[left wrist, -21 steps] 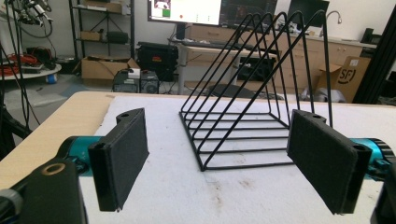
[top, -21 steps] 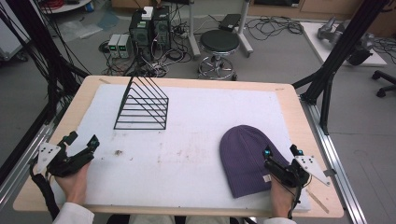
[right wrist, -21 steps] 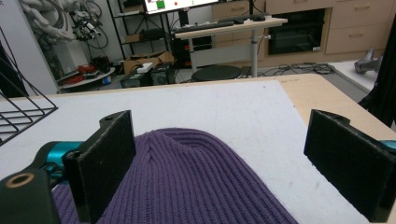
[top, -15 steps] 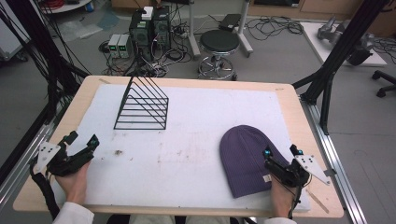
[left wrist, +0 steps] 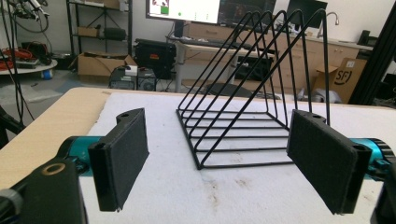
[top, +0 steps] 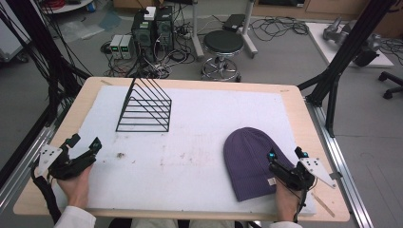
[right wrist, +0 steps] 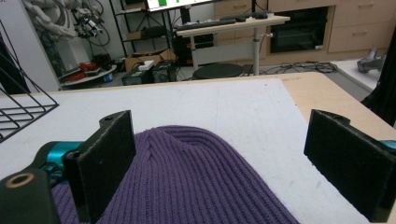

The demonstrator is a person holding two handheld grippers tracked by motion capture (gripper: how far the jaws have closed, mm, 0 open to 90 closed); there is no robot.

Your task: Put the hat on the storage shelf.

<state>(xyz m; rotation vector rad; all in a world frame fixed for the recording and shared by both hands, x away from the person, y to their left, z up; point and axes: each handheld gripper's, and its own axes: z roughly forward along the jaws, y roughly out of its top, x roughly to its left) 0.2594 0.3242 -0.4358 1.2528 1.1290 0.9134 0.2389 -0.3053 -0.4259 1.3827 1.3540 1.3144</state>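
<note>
- White padding covers your wooden table [top: 57, 126], with cables and a stool on the floor beyond.
- Your right gripper [top: 286, 160] sits at lower right, jaws wide apart and holding nothing.
- Just at its jaws lies the purple beanie [top: 250, 159]; the left jaw overlaps its edge, and whether they touch is unclear.
- Your left gripper [top: 83, 145], lower left, gapes empty, facing the black wire rack [top: 145, 107] at upper left.

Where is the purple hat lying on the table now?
In the high view, the purple hat lies flat on the white mat at the table's near right, beside the right hand-held gripper, far from the black wire rack.
</note>
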